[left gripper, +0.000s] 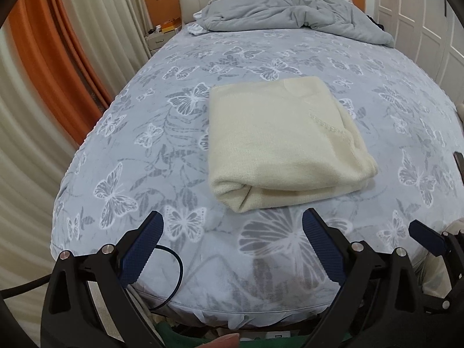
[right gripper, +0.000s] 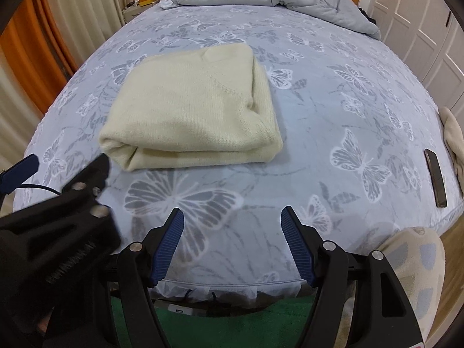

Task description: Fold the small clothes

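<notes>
A cream knit garment (left gripper: 282, 142) lies folded into a thick rectangle on the bed, its folded edge toward me; it also shows in the right wrist view (right gripper: 194, 110). My left gripper (left gripper: 232, 223) is open and empty, held above the near end of the bed, short of the garment. My right gripper (right gripper: 232, 217) is open and empty, also short of the garment and to its right. The left gripper's black body (right gripper: 58, 223) shows blurred at the left of the right wrist view.
The bed (left gripper: 145, 145) has a grey butterfly-print cover. A crumpled grey duvet (left gripper: 290, 8) lies at the headboard. A dark phone (right gripper: 435, 177) lies near the right edge beside a cream cloth (right gripper: 455, 139). Curtains hang on the left, white wardrobes on the right.
</notes>
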Tool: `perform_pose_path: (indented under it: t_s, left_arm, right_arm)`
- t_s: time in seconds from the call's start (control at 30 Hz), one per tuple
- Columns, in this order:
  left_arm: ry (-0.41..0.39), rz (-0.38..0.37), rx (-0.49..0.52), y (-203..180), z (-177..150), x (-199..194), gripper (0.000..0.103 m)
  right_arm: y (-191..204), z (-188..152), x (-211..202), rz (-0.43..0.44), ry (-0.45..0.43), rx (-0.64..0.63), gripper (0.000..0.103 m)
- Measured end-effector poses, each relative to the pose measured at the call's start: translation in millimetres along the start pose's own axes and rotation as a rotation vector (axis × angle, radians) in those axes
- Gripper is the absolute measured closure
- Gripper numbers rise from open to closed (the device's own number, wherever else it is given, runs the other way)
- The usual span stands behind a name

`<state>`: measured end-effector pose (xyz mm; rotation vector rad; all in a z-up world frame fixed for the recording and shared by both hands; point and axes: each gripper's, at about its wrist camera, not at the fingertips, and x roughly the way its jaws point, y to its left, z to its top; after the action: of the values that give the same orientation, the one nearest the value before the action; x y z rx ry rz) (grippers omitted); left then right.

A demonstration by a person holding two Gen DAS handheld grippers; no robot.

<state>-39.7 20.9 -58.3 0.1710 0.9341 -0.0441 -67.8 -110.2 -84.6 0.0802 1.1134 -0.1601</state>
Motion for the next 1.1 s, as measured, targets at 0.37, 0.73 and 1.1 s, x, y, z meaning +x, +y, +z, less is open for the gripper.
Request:
perform_pose_path:
  t_s: [0.37, 0.73, 1.1]
  left_arm:
    - [0.027, 0.027, -0.055, 19.9, -1.2, 7.3, 0.009]
    - [0.042, 0.031, -0.042, 13.6, -4.2, 10.3, 0.009]
    - [0.064, 0.026, -0.053, 13.9, -6.0, 13.5, 0.011]
  right_arm:
    - [-15.0, 11.6, -14.3, 0.028, -0.046, 0.056, 0.035]
    - [-6.0, 8.1, -10.8, 0.027, -0.034, 0.034, 0.036]
    - [-5.3, 5.6, -7.6, 0.024, -0.021, 0.039, 0.035]
